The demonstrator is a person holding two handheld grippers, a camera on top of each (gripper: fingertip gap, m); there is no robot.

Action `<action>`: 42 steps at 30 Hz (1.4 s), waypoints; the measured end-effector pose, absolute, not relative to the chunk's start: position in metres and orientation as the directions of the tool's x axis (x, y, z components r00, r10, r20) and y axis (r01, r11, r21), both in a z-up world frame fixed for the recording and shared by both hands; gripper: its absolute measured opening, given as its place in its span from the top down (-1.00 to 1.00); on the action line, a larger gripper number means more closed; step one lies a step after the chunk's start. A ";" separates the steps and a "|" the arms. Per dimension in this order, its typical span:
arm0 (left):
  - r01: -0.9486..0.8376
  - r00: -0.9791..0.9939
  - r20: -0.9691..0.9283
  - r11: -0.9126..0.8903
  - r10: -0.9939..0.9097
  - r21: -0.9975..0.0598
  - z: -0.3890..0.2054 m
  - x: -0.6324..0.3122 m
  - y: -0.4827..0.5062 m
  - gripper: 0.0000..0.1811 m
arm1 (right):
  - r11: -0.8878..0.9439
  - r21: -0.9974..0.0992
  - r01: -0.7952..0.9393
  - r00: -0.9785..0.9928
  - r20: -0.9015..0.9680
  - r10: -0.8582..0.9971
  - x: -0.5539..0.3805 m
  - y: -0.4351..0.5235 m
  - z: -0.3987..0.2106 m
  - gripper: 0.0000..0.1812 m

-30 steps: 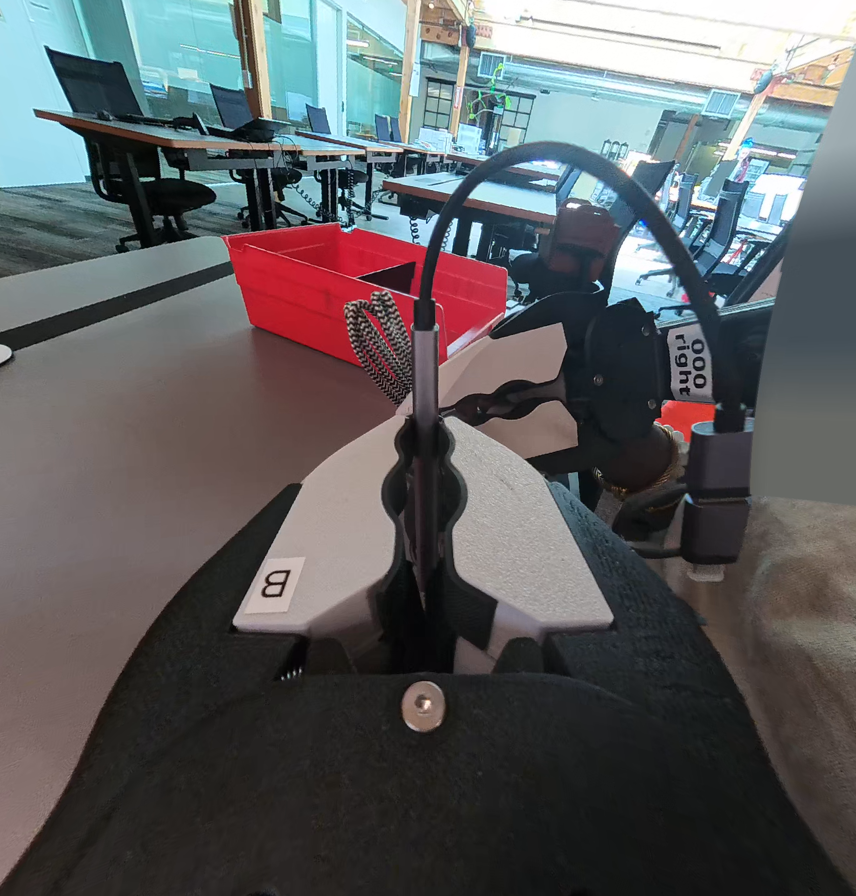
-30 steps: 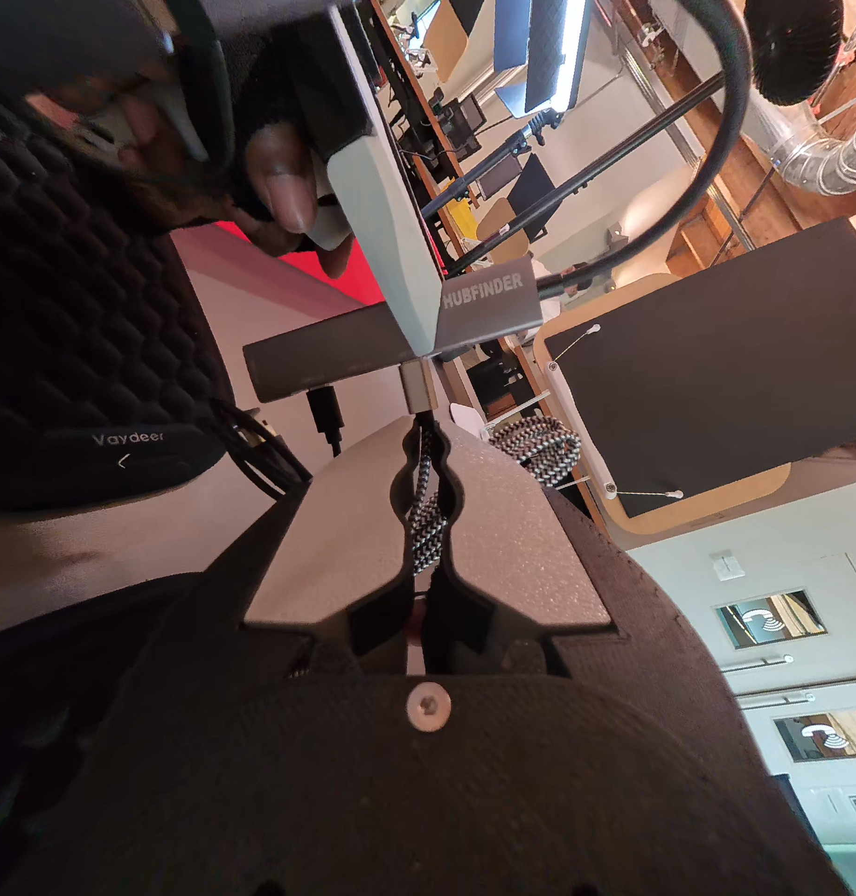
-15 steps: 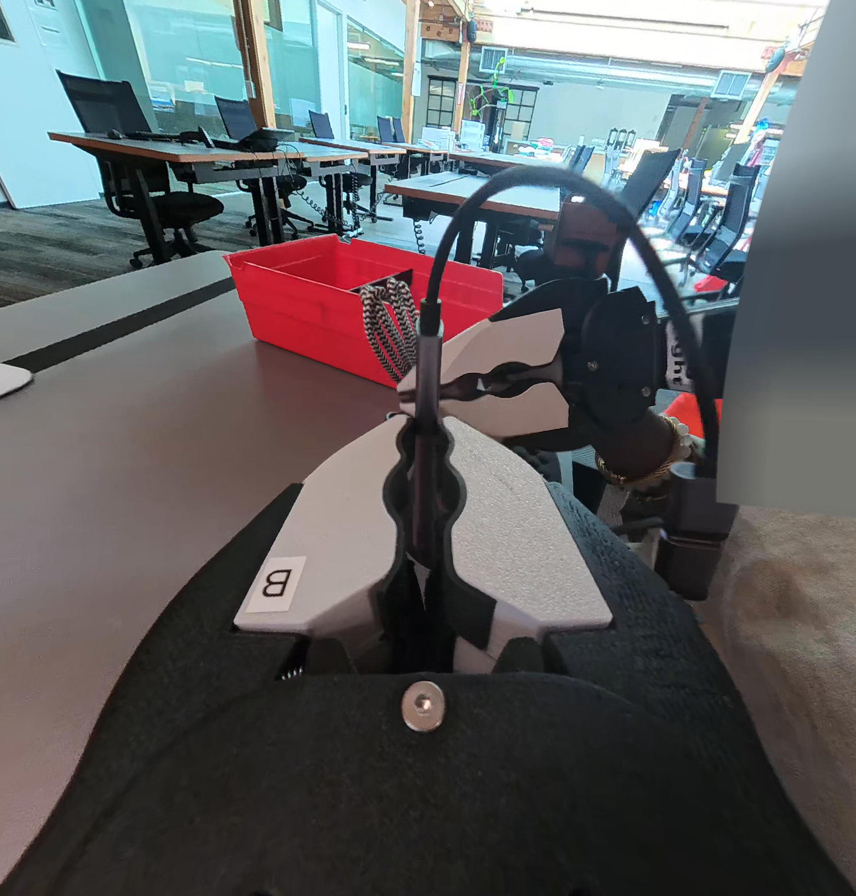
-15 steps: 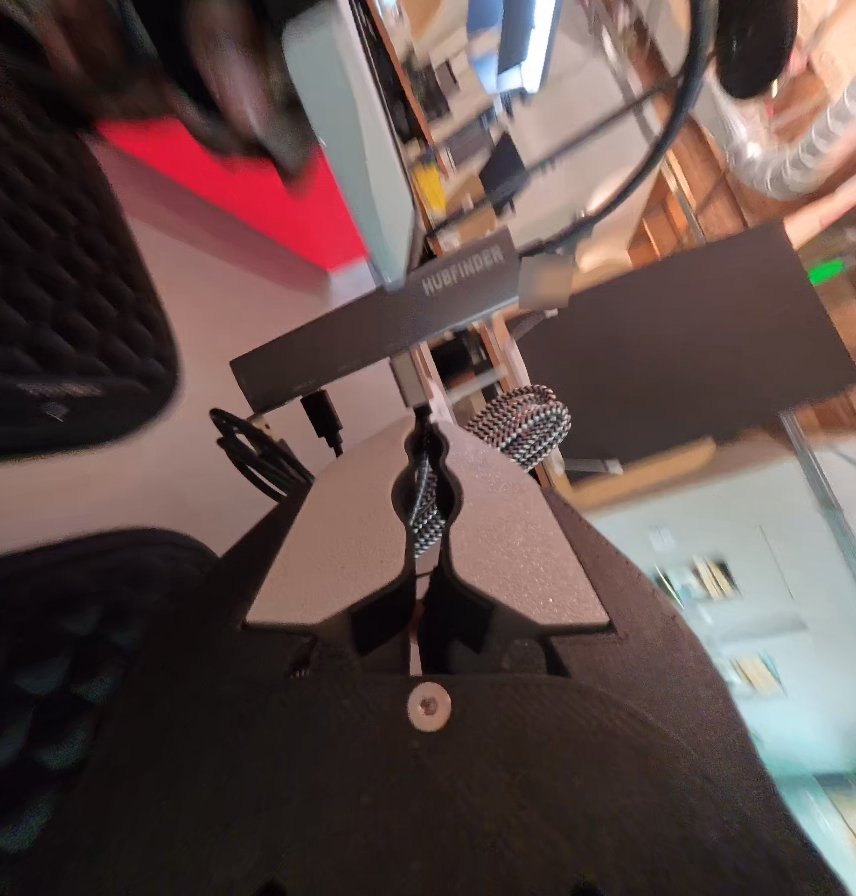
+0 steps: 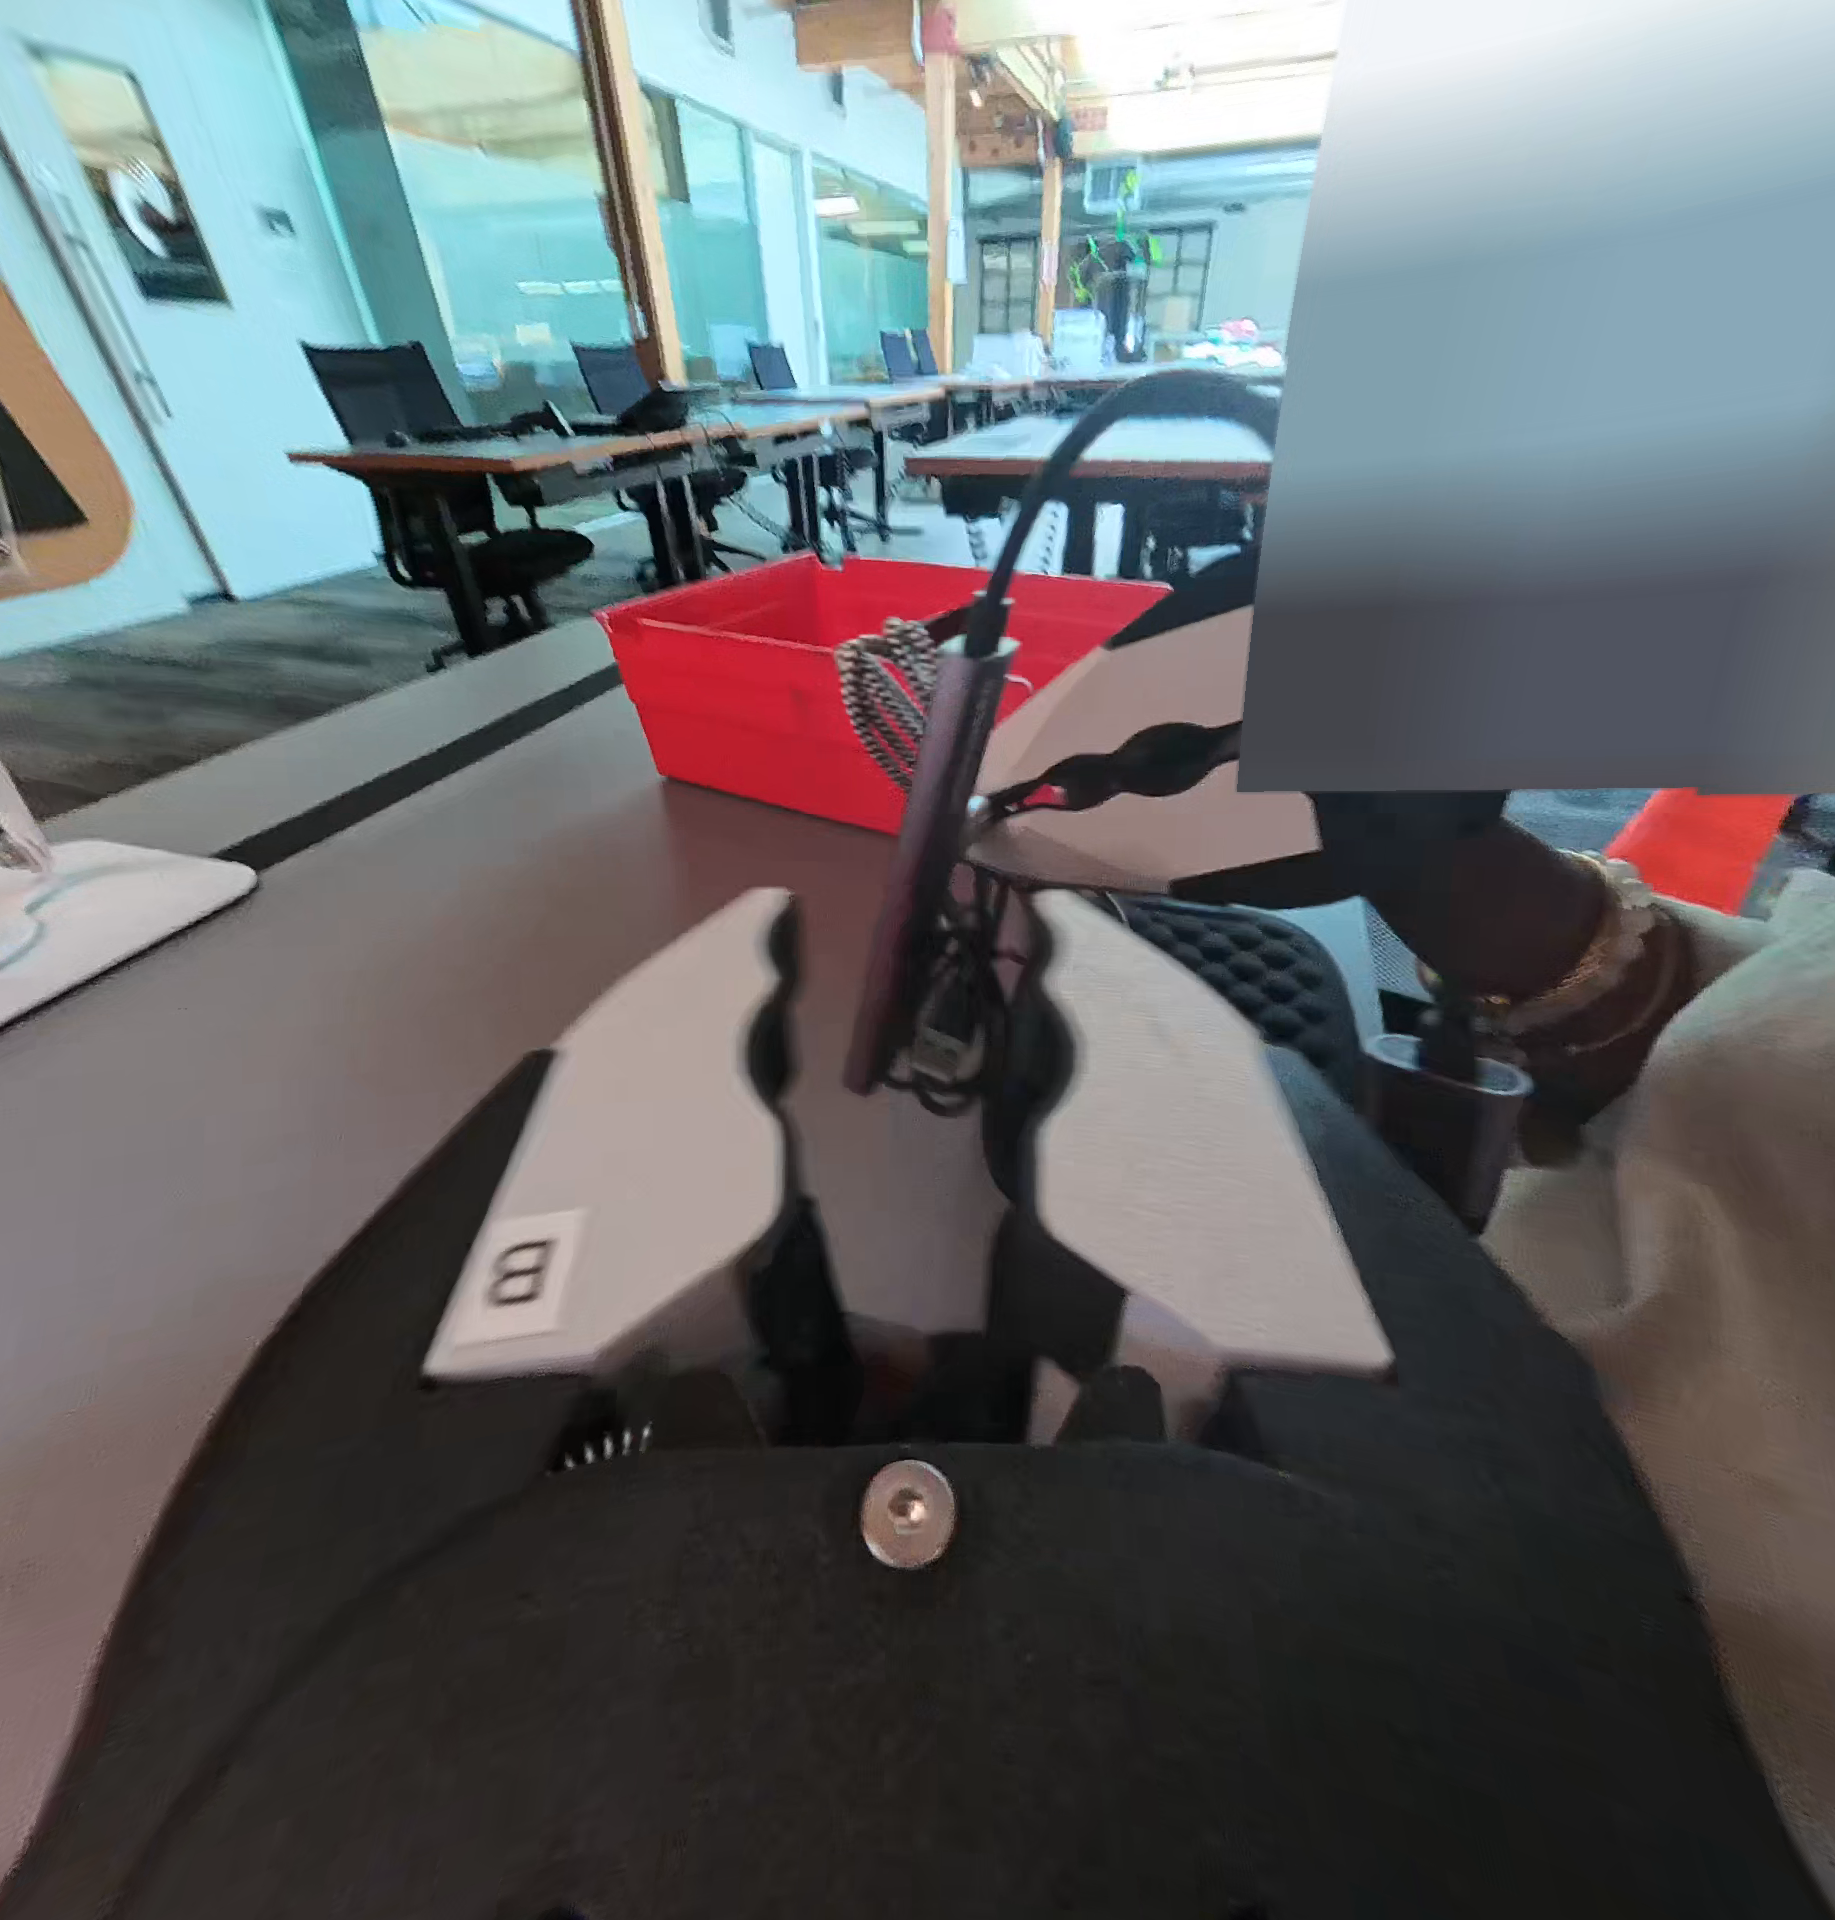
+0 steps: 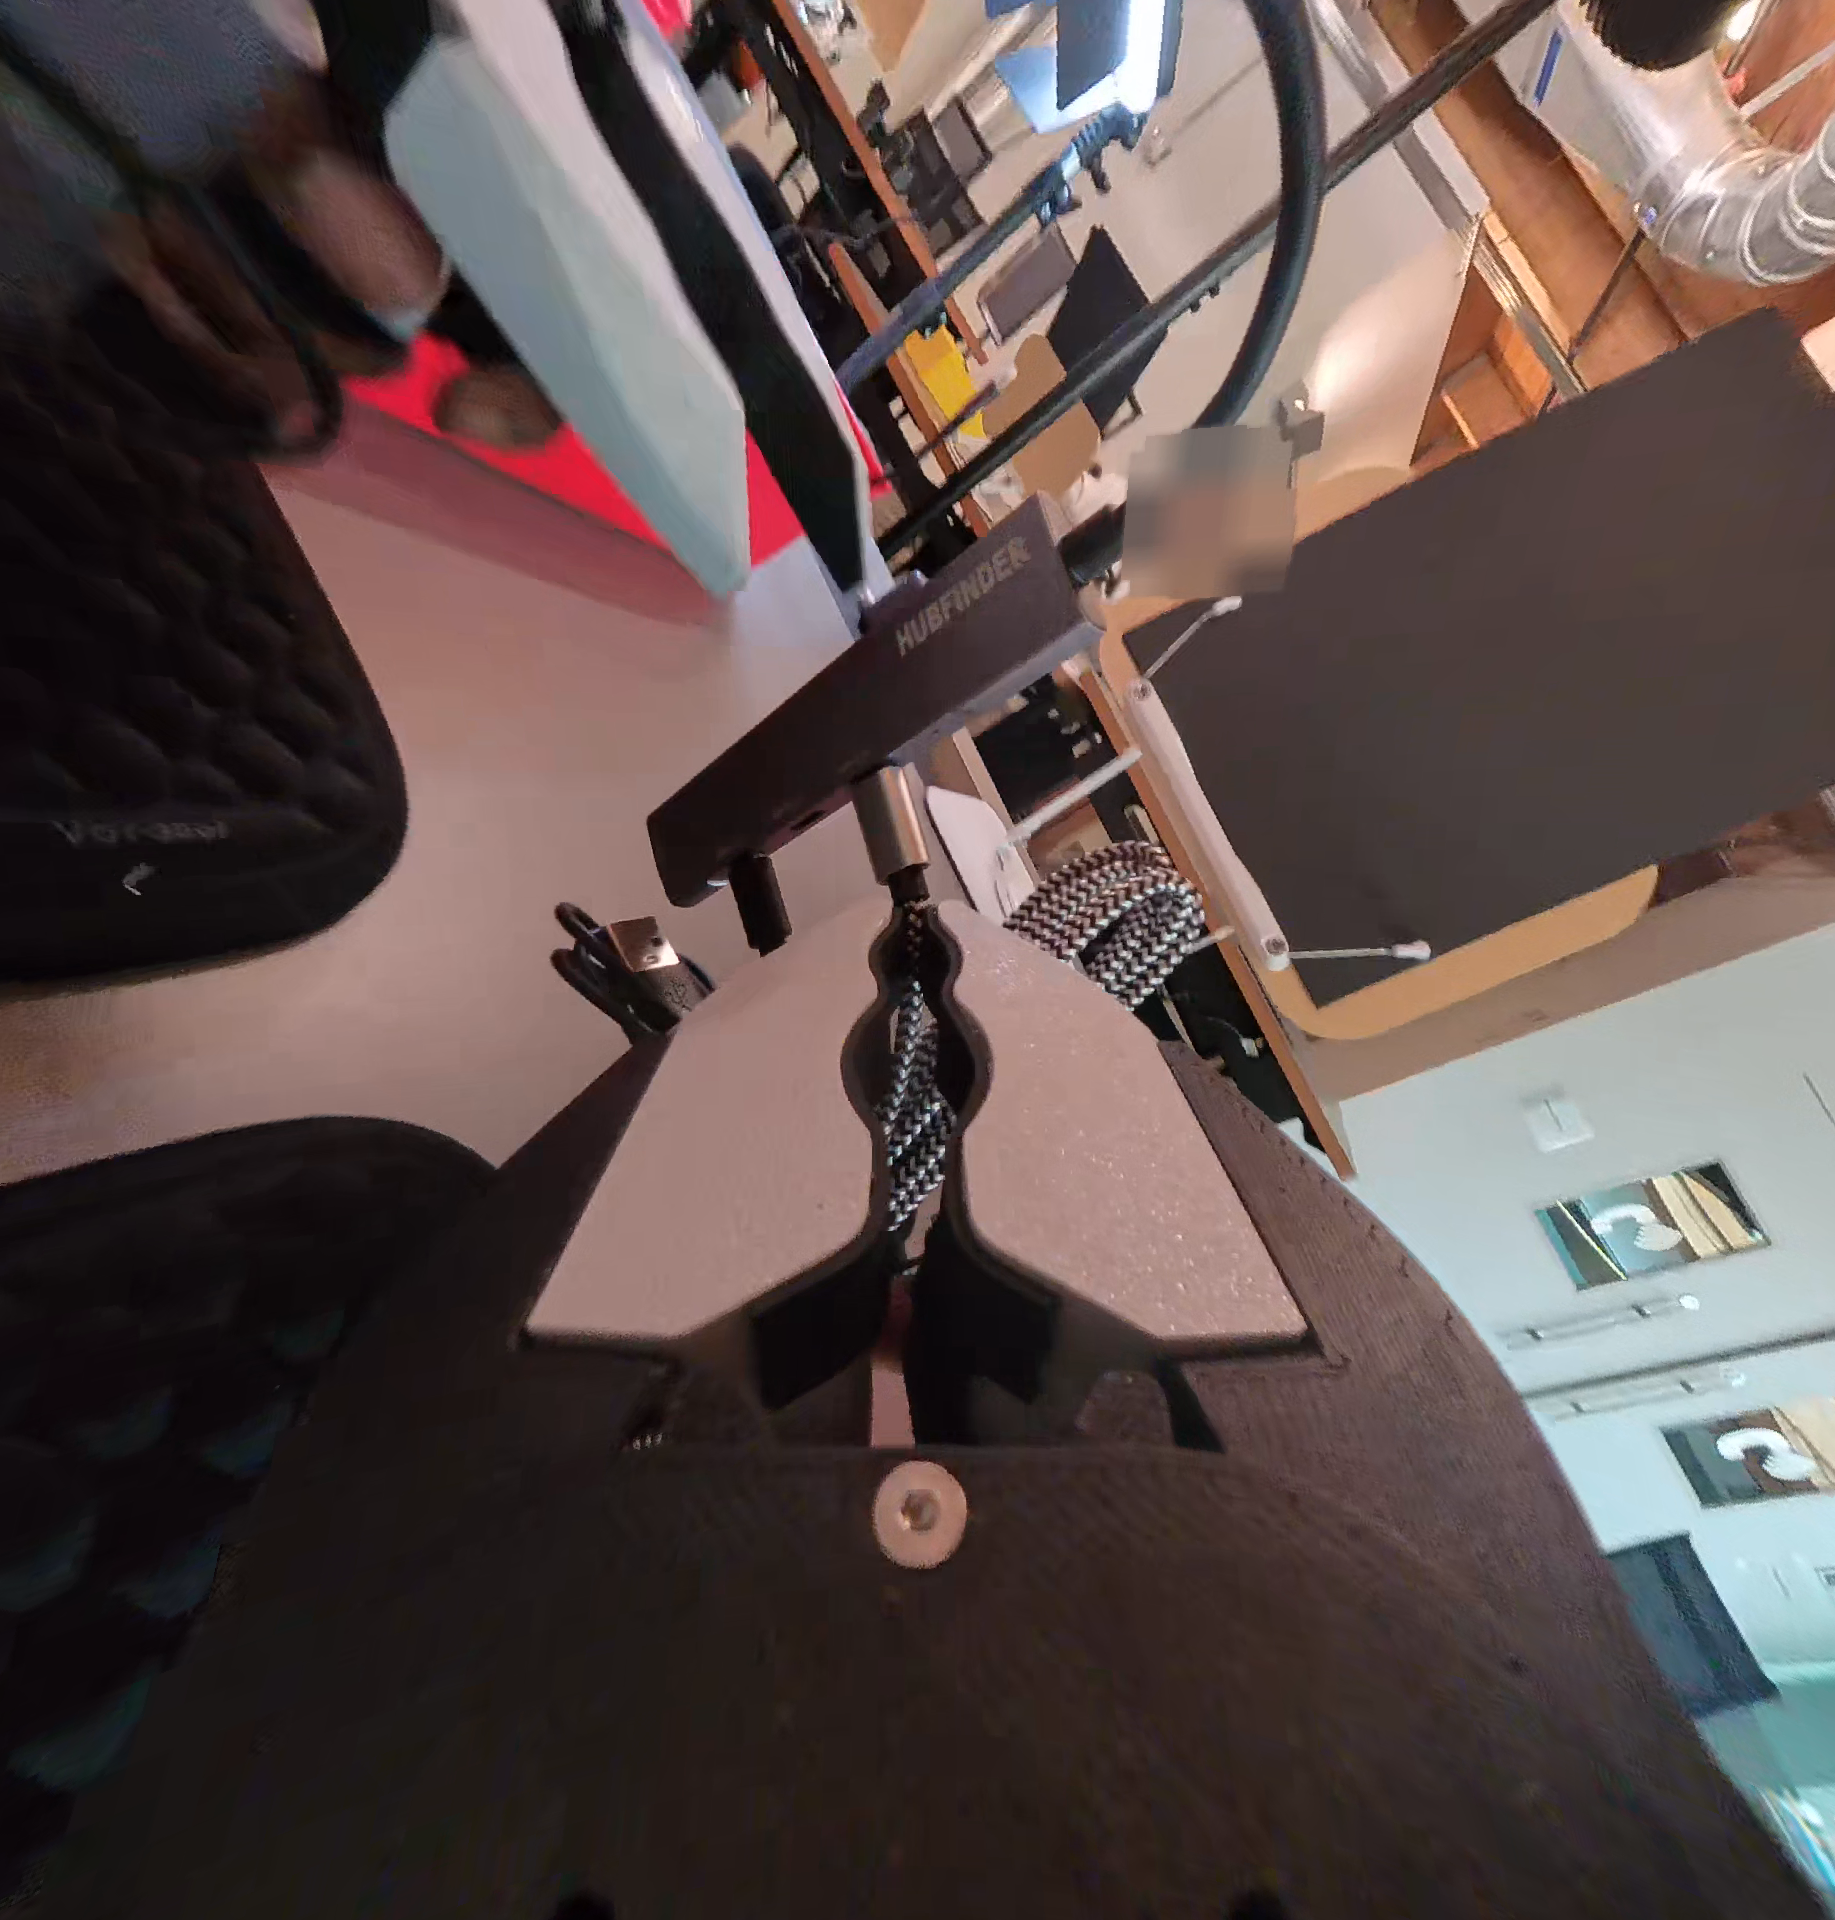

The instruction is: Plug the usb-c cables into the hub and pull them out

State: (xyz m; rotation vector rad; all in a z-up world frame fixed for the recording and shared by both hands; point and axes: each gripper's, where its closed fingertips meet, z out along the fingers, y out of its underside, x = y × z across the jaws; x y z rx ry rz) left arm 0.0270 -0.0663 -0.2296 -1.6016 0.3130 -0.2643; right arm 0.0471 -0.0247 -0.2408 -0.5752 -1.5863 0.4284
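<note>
The dark grey hub (image 5: 928, 831) stands tilted in the gap between the spread fingers of my left gripper (image 5: 913, 914), which is open and does not clamp it. My right gripper (image 6: 918, 914) is shut on the black-and-white braided cable (image 6: 908, 1101). That cable's silver plug (image 6: 892, 831) sits in the hub (image 6: 871, 707). A black plug (image 6: 762, 904) also sits in the hub, and its USB-A end (image 6: 643, 951) lies on the table. The right gripper (image 5: 1100, 779) also shows in the left wrist view, beside the hub. The hub's own black lead (image 5: 1038, 488) arcs up to the right.
A red bin (image 5: 747, 686) stands on the dark table behind the hub. A white stand base (image 5: 92, 904) is at the left. A black padded rest (image 6: 113, 675) lies on the table. A person's wrist with bracelets (image 5: 1578, 966) is at the right.
My left gripper has opened and let go of the hub, which now leans over, tilted. My right gripper stays shut on the braided cable, still plugged into the hub.
</note>
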 end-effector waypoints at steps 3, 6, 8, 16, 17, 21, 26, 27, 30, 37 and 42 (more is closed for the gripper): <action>-0.088 0.900 -0.083 0.008 -0.428 -0.996 -0.231 0.040 -0.068 0.44 | 0.793 -0.609 0.030 -0.095 0.788 0.609 0.048 -0.042 -0.239 0.98; -0.212 0.871 -0.221 0.071 -0.438 -0.975 -0.233 0.046 -0.072 0.61 | 0.761 -0.649 -0.018 -0.150 0.754 0.640 0.048 -0.056 -0.241 0.98; -0.252 0.855 -0.280 0.123 -0.436 -0.960 -0.232 0.051 -0.075 0.81 | 0.732 -0.679 -0.051 -0.187 0.727 0.661 0.048 -0.064 -0.241 0.98; 0.023 0.877 0.014 0.013 -0.481 -1.000 -0.228 0.047 -0.071 0.93 | 0.782 -0.622 -0.031 -0.083 0.781 0.618 0.041 -0.059 -0.238 0.93; 0.063 0.880 0.062 -0.015 -0.471 -0.998 -0.229 0.046 -0.069 0.92 | 0.821 -0.571 -0.009 -0.034 0.821 0.571 0.039 -0.055 -0.237 0.87; 0.157 0.876 0.185 -0.101 -0.446 -0.982 -0.230 0.044 -0.066 0.93 | 0.925 -0.367 0.094 0.026 0.930 0.367 0.032 -0.050 -0.246 0.70; 0.099 0.900 0.156 -0.156 -0.407 -0.983 -0.235 0.049 -0.064 0.92 | 0.945 -0.306 0.112 0.106 0.950 0.295 0.027 -0.053 -0.243 0.71; 0.099 0.903 0.159 -0.165 -0.400 -0.981 -0.235 0.049 -0.064 0.92 | 0.947 -0.300 0.117 0.107 0.951 0.288 0.026 -0.053 -0.244 0.71; 0.063 0.912 0.137 -0.198 -0.387 -0.978 -0.241 0.051 -0.063 0.92 | 0.954 -0.272 0.125 0.102 0.960 0.260 0.024 -0.055 -0.246 0.73; 0.040 0.919 0.139 -0.265 -0.369 -0.963 -0.256 0.049 -0.061 0.92 | 0.935 -0.323 0.145 0.048 0.946 0.320 0.021 -0.053 -0.258 0.90; 0.024 0.951 0.066 -0.141 -0.303 -0.990 -0.245 0.046 -0.052 0.93 | 0.887 -0.429 0.168 0.094 0.903 0.419 0.019 -0.042 -0.250 0.91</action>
